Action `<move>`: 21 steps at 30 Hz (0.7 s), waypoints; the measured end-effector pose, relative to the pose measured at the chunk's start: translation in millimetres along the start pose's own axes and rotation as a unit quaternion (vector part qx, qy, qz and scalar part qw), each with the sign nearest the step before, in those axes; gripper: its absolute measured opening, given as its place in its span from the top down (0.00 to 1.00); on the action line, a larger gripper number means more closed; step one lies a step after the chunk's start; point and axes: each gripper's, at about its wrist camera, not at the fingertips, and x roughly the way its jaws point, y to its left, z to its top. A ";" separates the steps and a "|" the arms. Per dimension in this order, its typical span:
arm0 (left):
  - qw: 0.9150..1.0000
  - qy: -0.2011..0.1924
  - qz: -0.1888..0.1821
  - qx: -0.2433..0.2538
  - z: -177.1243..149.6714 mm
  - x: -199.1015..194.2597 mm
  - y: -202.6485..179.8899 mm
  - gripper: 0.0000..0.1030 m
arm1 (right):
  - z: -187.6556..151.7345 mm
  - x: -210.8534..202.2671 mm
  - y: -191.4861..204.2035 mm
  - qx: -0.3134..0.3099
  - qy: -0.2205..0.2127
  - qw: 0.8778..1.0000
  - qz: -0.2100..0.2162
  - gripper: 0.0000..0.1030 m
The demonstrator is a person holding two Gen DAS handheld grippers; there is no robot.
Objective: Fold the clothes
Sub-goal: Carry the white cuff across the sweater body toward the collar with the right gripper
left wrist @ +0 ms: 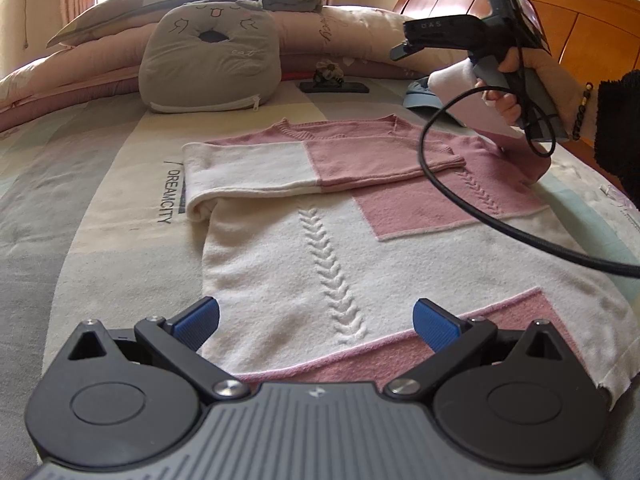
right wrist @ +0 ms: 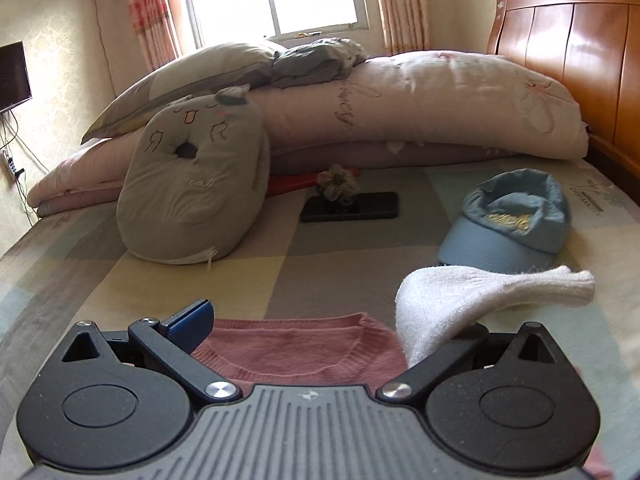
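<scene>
Bed [left wrist: 100,208] serves as folding surface; pink-and-white sweater [left wrist: 320,240] lies flat on it, 1 sleeve [left wrist: 256,168] already folded across the chest; left gripper [left wrist: 316,320] hovers over the hem, jaws apart, empty; right gripper [right wrist: 320,328] jaws apart, white cuff [right wrist: 480,292] draped over 1 finger, probably mid-fold; no containers present.

cushion: grey cat-face cushion [right wrist: 192,196], left of centre
phone: black phone [right wrist: 350,207], centre, flat on bed
cap: blue cap [right wrist: 512,224], right
headboard: wooden headboard [right wrist: 568,52], upper right
</scene>
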 end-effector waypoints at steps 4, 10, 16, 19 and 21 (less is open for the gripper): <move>1.000 0.003 0.000 -0.006 -3.2 -1.6 4.3 0.01 | -5.9 7.6 14.6 -0.001 0.002 1.000 0.016 0.00; 1.000 0.006 0.004 -0.006 -5.8 -2.7 6.0 0.01 | -11.9 14.5 35.7 -0.013 0.001 0.999 0.029 0.00; 1.000 0.010 0.010 -0.005 -7.8 -2.7 8.2 0.01 | -16.0 22.2 52.8 -0.016 -0.001 0.999 0.046 0.00; 1.000 0.012 0.013 -0.006 -8.0 -2.3 9.0 0.01 | -21.7 29.6 58.2 -0.010 0.007 0.998 0.057 0.00; 1.000 0.014 0.014 -0.006 -8.3 -2.1 9.3 0.01 | -26.2 35.2 61.0 -0.006 0.015 0.998 0.061 0.00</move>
